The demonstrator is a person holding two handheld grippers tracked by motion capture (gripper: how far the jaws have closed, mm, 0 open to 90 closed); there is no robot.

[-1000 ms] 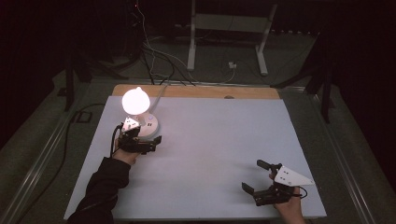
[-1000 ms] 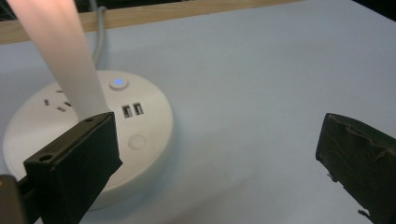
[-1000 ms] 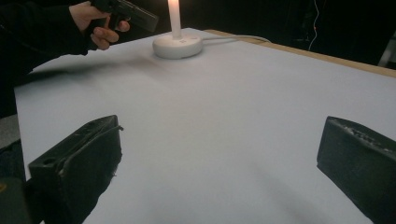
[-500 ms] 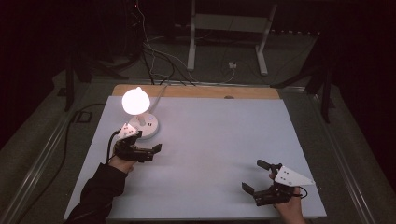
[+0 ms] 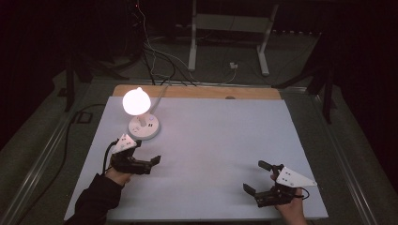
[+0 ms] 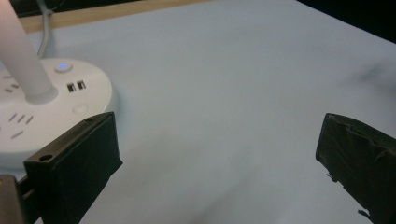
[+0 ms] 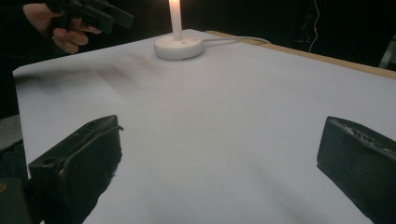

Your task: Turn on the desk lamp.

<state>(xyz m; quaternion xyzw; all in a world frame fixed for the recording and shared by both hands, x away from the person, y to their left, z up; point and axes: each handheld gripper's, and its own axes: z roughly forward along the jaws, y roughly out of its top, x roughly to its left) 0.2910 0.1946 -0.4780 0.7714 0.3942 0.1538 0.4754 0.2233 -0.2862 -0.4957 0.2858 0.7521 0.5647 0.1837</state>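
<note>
My left gripper (image 5: 151, 161) hangs released beside the lit lamp (image 5: 141, 123); I should clear its base without nudging it.

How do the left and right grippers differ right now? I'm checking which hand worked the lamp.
The left gripper sits close beside the lit lamp's round base; the right gripper sits far from it, near the table's front right edge. The left gripper's jaws point right, the right gripper's point left. Both are open and hold nothing.
</note>
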